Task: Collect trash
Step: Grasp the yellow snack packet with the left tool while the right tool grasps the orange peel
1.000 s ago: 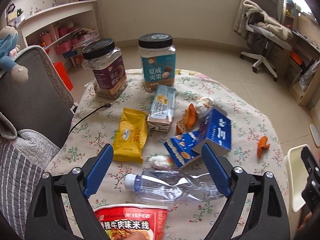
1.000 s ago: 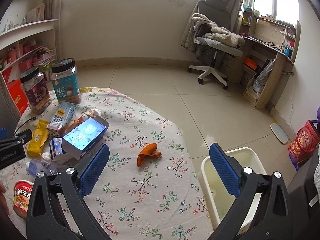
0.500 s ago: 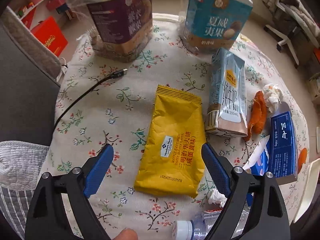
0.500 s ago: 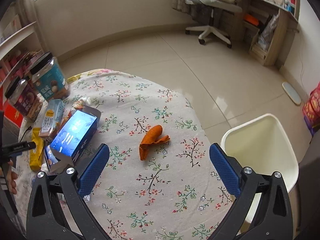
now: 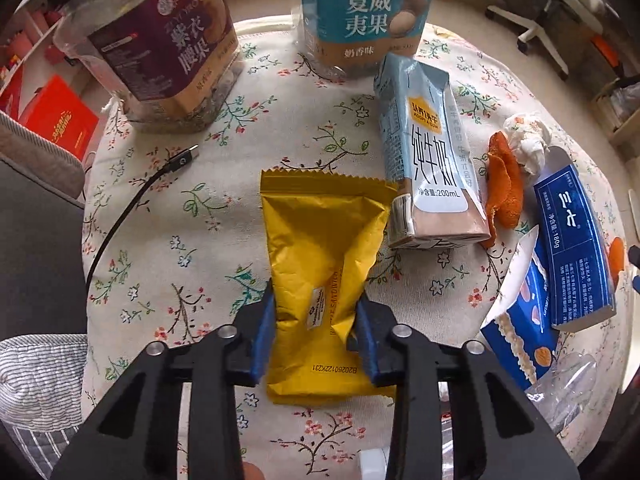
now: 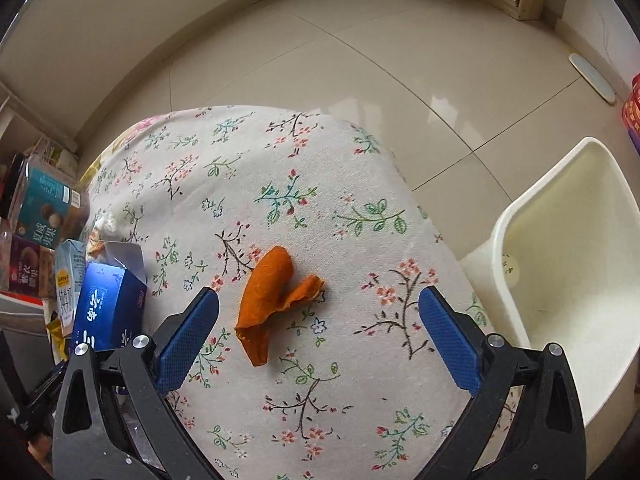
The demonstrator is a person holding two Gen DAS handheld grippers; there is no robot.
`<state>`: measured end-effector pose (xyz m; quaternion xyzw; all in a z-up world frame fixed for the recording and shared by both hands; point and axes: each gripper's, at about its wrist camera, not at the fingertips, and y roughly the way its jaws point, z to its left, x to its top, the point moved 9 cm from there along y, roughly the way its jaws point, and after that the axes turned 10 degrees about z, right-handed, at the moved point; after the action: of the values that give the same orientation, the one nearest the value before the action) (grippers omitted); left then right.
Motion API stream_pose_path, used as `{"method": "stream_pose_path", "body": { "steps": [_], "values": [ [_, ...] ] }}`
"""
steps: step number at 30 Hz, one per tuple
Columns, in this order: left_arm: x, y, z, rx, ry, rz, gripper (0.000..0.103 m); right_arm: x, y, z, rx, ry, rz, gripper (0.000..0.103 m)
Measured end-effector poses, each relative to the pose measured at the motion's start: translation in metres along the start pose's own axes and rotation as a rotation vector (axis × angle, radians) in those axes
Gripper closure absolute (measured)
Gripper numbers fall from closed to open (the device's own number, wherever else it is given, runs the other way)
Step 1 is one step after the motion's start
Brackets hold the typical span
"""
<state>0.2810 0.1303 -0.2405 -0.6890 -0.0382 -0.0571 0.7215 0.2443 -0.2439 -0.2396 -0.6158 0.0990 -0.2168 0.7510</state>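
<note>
My left gripper (image 5: 316,320) is shut on a yellow snack wrapper (image 5: 320,256) that lies on the flowered tablecloth; its blue pads pinch the wrapper's lower half and crease it. To the right lie a milk carton (image 5: 432,160), orange peel (image 5: 506,192), a crumpled tissue (image 5: 526,140) and a torn blue box (image 5: 572,248). My right gripper (image 6: 318,332) is open above another orange peel (image 6: 268,296) on the table, with the peel between the fingers. A white trash bin (image 6: 568,264) stands on the floor to the right of the table.
Two nut jars, purple-labelled (image 5: 160,40) and teal-labelled (image 5: 368,12), stand at the table's far side. A black cable (image 5: 132,204) lies at the left. A crushed clear bottle (image 5: 568,384) lies at the lower right. The blue box (image 6: 108,308) also shows left of my right gripper.
My left gripper has lowered and shut on the yellow wrapper. My right gripper has moved down over the orange peel, still open.
</note>
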Motion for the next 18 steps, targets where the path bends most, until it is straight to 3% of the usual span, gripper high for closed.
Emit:
{"method": "stream_pose_path", "body": {
  "steps": [5,7,11,12,18],
  "values": [
    [-0.018,-0.04,0.013,0.025,-0.068,-0.072,0.073,0.0,0.015,0.014,0.001,-0.026,0.014,0.014],
    [-0.026,-0.056,0.011,0.015,-0.075,-0.105,0.073,0.003,0.014,0.016,-0.022,-0.052,-0.011,0.024],
    [-0.036,-0.089,-0.002,-0.016,-0.085,-0.165,0.073,0.003,0.008,0.019,-0.029,-0.11,-0.028,0.066],
    [-0.039,-0.095,-0.004,-0.026,-0.089,-0.175,0.073,0.001,0.004,0.02,-0.017,-0.121,-0.032,0.071],
    [-0.055,-0.109,-0.029,-0.091,-0.119,-0.21,0.073,-0.017,-0.031,0.042,0.048,-0.238,-0.092,0.083]
  ]
}}
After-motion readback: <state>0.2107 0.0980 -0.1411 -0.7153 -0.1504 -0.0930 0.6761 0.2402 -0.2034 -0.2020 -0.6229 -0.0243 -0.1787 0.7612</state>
